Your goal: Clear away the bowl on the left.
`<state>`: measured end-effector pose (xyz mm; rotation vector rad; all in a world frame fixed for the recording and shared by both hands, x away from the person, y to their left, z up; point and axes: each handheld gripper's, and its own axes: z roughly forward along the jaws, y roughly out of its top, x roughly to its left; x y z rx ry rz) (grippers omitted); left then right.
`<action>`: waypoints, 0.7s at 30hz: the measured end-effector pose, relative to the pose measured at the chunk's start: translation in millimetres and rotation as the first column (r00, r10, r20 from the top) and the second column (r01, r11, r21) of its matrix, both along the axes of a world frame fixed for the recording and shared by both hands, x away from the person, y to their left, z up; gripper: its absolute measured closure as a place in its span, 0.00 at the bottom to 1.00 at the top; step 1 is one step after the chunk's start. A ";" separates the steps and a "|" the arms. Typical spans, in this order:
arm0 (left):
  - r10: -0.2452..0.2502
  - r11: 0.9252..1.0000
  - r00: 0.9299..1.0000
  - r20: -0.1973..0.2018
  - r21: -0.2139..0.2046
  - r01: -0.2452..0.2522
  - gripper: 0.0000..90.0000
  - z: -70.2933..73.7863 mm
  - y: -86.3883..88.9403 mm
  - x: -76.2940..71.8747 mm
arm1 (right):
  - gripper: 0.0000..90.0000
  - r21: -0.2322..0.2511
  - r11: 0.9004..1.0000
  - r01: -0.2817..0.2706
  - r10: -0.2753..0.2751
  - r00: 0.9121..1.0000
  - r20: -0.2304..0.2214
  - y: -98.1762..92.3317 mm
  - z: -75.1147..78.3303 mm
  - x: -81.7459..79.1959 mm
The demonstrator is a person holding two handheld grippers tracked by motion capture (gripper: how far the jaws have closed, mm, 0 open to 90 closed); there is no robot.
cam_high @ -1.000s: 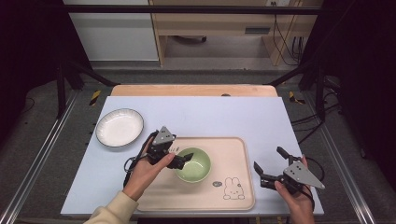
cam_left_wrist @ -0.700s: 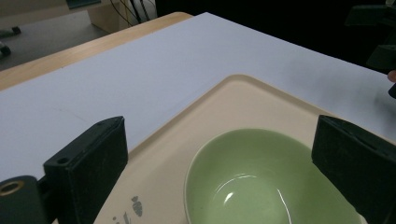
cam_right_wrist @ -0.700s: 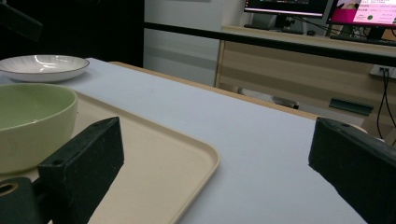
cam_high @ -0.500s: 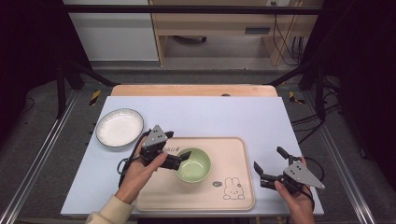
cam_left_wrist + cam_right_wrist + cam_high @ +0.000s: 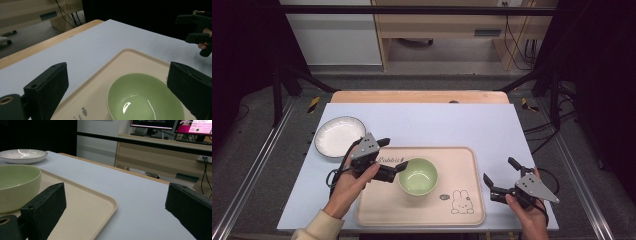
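Observation:
A pale green bowl (image 5: 418,176) stands empty on a beige tray (image 5: 462,165) with a rabbit print. My left gripper (image 5: 393,154) is open just left of the bowl, over the tray's left edge, and holds nothing. In the left gripper view the bowl (image 5: 145,100) lies ahead and below, between the wide black fingers (image 5: 50,87), on the tray (image 5: 135,60). At the table's right front, off the tray, my right gripper (image 5: 501,171) is open and holds nothing. In the right gripper view the bowl (image 5: 17,185) is at the far left.
A white plate (image 5: 339,136) sits on the table left of the tray and behind the left hand; it is also seen as the plate (image 5: 22,155) in the right gripper view. The table's wooden back edge (image 5: 422,96) is bare. A desk and monitors stand beyond it.
My left gripper has drawn back to the left, away from the bowl's rim. The bowl stays on the tray. The right gripper has not moved.

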<state>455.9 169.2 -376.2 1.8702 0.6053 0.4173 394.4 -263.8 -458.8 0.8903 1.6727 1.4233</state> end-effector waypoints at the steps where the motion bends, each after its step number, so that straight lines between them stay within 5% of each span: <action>1: 0.002 1.000 1.000 0.003 -0.005 -0.002 0.04 0.8 2.1 -0.6 | 0.04 -0.001 1.000 0.000 0.000 1.000 0.002 -0.2 0.0 0.0; 21: 0.089 0.993 0.995 0.033 -0.084 -0.086 0.03 6.9 57.7 -6.2 | 0.04 -0.005 1.000 0.001 -0.001 1.000 -0.002 -0.1 -0.5 0.2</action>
